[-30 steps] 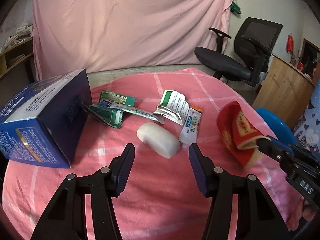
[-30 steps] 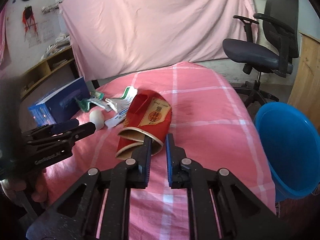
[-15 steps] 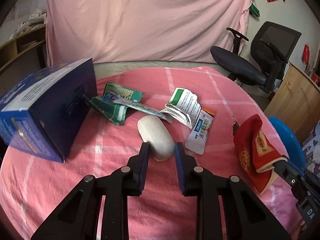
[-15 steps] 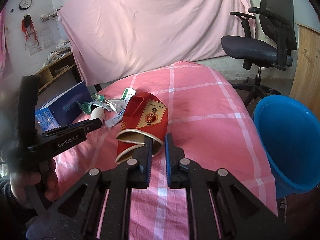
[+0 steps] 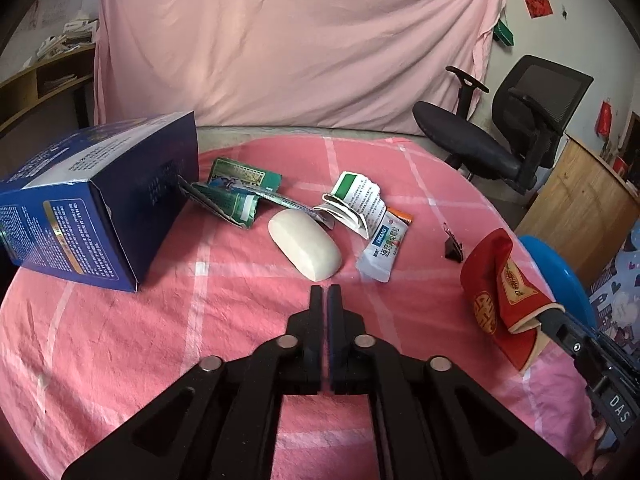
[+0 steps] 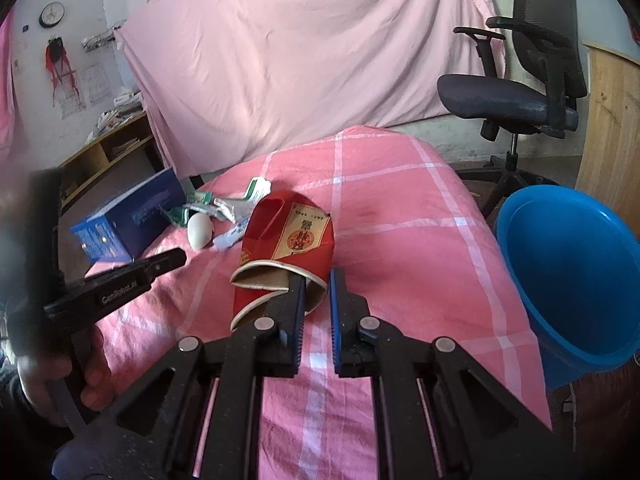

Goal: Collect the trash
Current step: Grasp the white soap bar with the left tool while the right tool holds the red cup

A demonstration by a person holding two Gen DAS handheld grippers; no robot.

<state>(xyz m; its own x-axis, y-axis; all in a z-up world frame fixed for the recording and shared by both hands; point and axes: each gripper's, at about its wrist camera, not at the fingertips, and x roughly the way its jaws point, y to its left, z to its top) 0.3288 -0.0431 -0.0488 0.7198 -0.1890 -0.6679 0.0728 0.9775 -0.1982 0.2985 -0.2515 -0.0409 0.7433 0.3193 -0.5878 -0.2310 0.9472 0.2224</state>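
Observation:
My right gripper (image 6: 316, 280) is shut on the rim of a crushed red paper cup (image 6: 288, 248), held above the pink checked cloth; the cup also shows in the left wrist view (image 5: 500, 296). My left gripper (image 5: 325, 292) is shut and empty, just short of a white oval soap (image 5: 304, 244). Around the soap lie a white sachet (image 5: 384, 248), a folded green-and-white leaflet (image 5: 352, 200), a crumpled green packet (image 5: 236, 196) and a dark blue box (image 5: 92, 200). A blue bin (image 6: 572, 280) stands right of the table.
A black binder clip (image 5: 453, 246) lies on the cloth between the sachet and the cup. A black office chair (image 6: 520, 84) stands behind the table at right. A pink sheet hangs at the back. A wooden shelf (image 6: 104, 152) stands at left.
My left gripper has closed from wide open to fully shut without taking the soap, and has drawn back a little. The right gripper has lifted the red cup slightly.

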